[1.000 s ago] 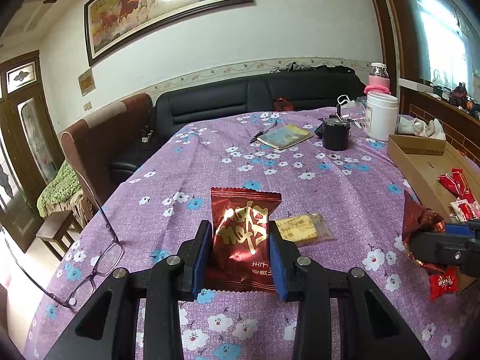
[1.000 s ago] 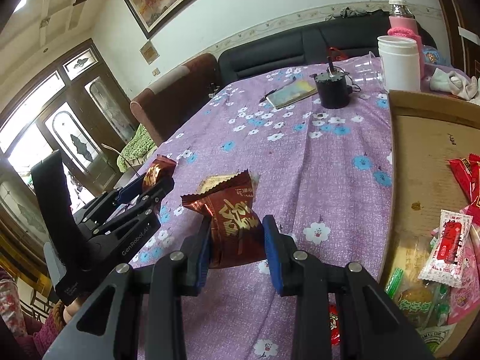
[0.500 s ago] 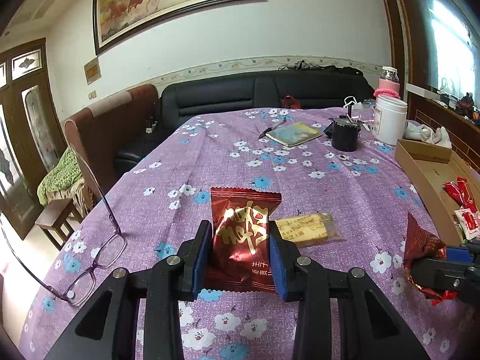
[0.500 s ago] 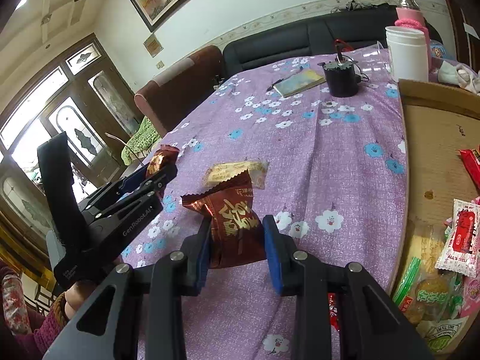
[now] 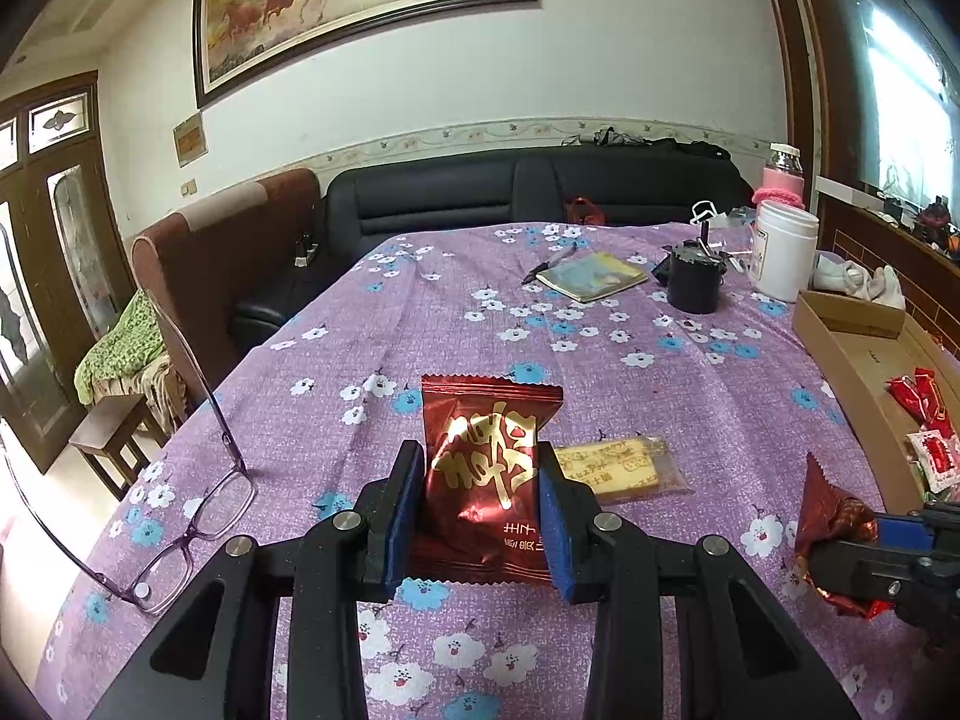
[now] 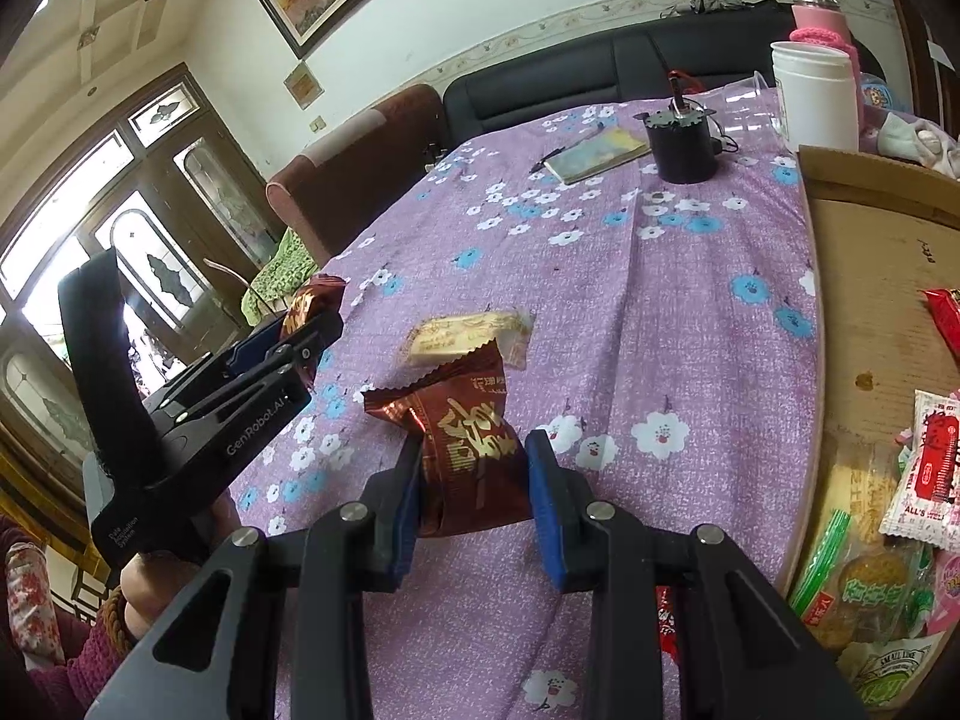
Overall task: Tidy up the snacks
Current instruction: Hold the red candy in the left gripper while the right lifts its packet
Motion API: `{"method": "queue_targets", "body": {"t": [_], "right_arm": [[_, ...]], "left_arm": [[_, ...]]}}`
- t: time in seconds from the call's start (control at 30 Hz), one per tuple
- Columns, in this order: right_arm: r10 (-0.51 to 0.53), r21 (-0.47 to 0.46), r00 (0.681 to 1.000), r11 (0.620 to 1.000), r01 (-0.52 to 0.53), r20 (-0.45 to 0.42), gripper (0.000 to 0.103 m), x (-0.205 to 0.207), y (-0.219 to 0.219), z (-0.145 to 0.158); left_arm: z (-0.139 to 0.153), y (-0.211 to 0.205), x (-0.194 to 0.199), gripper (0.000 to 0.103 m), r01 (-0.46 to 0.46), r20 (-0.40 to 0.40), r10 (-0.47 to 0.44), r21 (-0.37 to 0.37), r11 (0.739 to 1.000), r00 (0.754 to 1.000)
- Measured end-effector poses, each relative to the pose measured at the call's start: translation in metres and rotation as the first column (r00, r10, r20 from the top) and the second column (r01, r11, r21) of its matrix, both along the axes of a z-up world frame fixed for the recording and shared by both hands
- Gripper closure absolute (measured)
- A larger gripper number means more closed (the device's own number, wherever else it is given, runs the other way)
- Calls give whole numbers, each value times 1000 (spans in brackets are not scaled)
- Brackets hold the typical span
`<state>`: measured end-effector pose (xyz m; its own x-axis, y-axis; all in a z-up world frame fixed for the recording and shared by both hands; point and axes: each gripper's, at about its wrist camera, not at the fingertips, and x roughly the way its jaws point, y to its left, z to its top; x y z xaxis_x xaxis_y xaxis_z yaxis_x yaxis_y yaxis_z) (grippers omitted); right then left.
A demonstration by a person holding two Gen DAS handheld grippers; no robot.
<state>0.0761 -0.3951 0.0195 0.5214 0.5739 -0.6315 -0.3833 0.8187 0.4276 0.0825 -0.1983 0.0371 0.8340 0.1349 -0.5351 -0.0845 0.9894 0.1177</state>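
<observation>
Left gripper (image 5: 480,510) clamps red packet (image 5: 489,468); right gripper (image 6: 474,495) apparently pinches another red pack (image 6: 468,450).

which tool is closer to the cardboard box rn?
Right. The right tool, shut on a red snack packet, sits just beside the cardboard box. The left tool, gripping its own packet, is farther out over the tablecloth.
</observation>
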Motion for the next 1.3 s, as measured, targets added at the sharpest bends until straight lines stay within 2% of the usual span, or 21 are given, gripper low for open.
{"method": "queue_targets", "body": {"t": [0.5, 0.83, 1.3], "right_arm": [[-2, 10, 1000, 1000, 3, -12, 71, 0, -2, -1], [-13, 20, 1000, 1000, 13, -13, 71, 0, -5, -1], [-74, 75, 997, 995, 72, 19, 71, 2, -30, 18]], "left_arm": [[-3, -2, 1, 64, -9, -8, 9, 17, 1000, 1000], [-4, 3, 3, 64, -25, -13, 25, -11, 1000, 1000], [-6, 0, 3, 64, -31, -17, 31, -10, 999, 999]]}}
